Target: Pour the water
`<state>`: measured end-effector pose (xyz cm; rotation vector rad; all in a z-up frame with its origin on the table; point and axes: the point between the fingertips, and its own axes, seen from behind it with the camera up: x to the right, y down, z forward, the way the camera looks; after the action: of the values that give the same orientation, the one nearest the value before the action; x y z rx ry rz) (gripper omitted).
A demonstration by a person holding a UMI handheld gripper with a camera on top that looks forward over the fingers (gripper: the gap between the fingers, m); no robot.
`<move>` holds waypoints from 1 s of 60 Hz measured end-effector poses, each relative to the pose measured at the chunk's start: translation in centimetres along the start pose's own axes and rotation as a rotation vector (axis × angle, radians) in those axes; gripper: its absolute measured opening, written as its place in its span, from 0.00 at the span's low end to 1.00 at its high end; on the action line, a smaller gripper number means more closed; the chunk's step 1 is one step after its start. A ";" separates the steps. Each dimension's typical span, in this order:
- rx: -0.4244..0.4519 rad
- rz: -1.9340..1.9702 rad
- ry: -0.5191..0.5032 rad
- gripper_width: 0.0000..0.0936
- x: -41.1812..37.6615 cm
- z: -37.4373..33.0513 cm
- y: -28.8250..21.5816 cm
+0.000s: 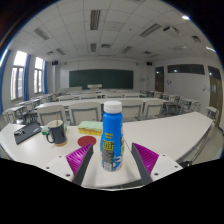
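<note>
Upright blue-capped, blue-labelled bottle (pixel 112 135) between the jaws.

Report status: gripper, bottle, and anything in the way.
Gripper shut on bottle, upright between the fingers. Dark mug standing on table, ahead to one side. Red dish behind bottle. Path looks unobstructed.

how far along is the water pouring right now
Early stage. Done: the tongs have the capped bottle between their fingers, apparently gripped. In hand: the bottle stands upright, not tilted. Left: carry it to the dark mug beyond the fingers on the table and pour.
</note>
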<state>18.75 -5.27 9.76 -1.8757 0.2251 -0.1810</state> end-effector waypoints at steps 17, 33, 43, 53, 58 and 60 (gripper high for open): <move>0.068 0.042 -0.080 0.70 -0.3 8.0 -0.3; 0.132 0.012 -0.022 0.39 -0.3 8.9 -0.2; 0.147 -0.352 0.120 0.39 -0.6 10.2 -4.5; 0.199 -1.030 0.308 0.39 -3.7 11.6 -14.9; 0.227 -1.283 0.321 0.39 -6.1 12.4 -18.0; 0.238 -1.409 0.353 0.39 -9.3 12.8 -18.2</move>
<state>13.93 14.33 23.02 -1.4356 -0.8867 -1.4108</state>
